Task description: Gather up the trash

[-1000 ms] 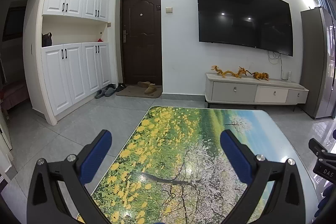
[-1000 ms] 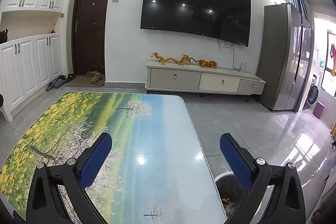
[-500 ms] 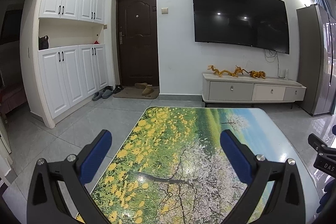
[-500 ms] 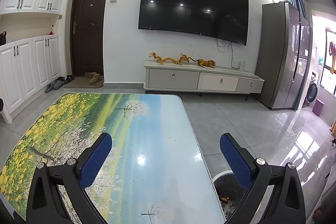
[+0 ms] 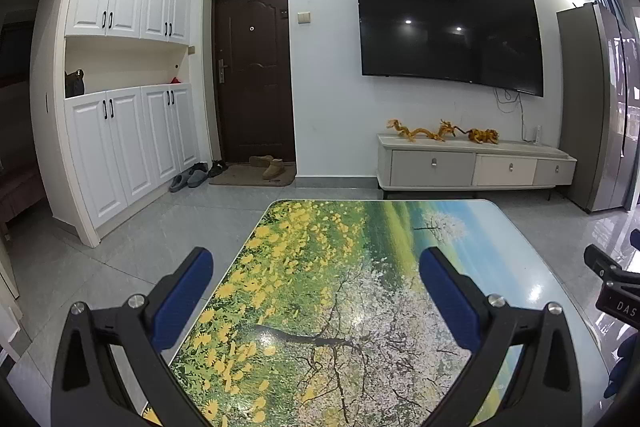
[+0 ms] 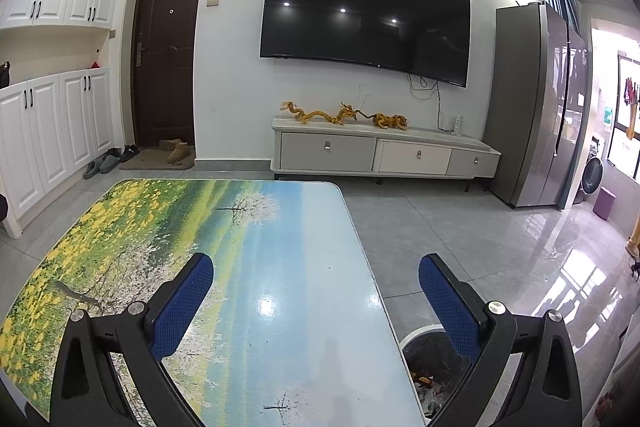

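Observation:
My left gripper (image 5: 316, 263) hangs open above the near left part of a table (image 5: 360, 247) printed with a flower-field landscape; nothing sits between its blue pads. Over the same table (image 6: 248, 227), my right gripper (image 6: 316, 267) is also open and holds nothing. A white trash bin (image 6: 426, 359) with a dark liner stands on the floor off the table's right edge, partly behind the right finger; bits of trash (image 6: 424, 381) lie inside it. I see no loose trash on the tabletop. The other hand-held gripper (image 5: 616, 287) shows at the right edge of the left wrist view.
A low TV cabinet (image 6: 384, 153) with golden dragon figures stands against the far wall under a large TV (image 6: 364, 15). A grey fridge (image 6: 536, 107) is at the right, white cupboards (image 5: 128, 139) and a dark door (image 5: 252, 75) at the left. Grey tiled floor surrounds the table.
Both views have shifted slightly; the room appears a little lower and the bin shows a little more. Both grippers stayed open and empty.

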Demonstrator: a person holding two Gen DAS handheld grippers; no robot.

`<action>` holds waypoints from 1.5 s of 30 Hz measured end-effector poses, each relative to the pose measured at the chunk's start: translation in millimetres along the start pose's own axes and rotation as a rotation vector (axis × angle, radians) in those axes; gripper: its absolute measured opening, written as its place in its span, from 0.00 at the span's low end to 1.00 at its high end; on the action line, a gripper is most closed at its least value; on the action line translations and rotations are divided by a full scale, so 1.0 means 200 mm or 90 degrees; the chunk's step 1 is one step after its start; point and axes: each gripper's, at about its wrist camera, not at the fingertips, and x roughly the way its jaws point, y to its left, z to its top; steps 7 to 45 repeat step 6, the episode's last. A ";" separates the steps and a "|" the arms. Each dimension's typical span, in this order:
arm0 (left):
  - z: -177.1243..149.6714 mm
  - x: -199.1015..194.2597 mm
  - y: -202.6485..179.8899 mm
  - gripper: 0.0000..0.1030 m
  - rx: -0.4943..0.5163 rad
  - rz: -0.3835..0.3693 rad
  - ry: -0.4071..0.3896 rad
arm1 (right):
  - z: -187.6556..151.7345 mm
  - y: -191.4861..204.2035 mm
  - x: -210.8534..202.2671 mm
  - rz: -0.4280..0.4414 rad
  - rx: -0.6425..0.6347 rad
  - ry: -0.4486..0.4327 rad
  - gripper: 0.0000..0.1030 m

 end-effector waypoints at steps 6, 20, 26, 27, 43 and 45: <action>-0.01 0.01 -0.01 1.00 0.004 -0.003 0.005 | 0.00 -0.01 -0.01 -0.001 0.002 -0.002 1.00; -0.01 0.01 -0.01 1.00 0.004 -0.003 0.005 | 0.00 -0.01 -0.01 -0.001 0.002 -0.002 1.00; -0.01 0.01 -0.01 1.00 0.004 -0.003 0.005 | 0.00 -0.01 -0.01 -0.001 0.002 -0.002 1.00; -0.01 0.01 -0.01 1.00 0.004 -0.003 0.005 | 0.00 -0.01 -0.01 -0.001 0.002 -0.002 1.00; -0.01 0.01 -0.01 1.00 0.004 -0.003 0.005 | 0.00 -0.01 -0.01 -0.001 0.002 -0.002 1.00; -0.01 0.01 -0.01 1.00 0.004 -0.003 0.005 | 0.00 -0.01 -0.01 -0.001 0.002 -0.002 1.00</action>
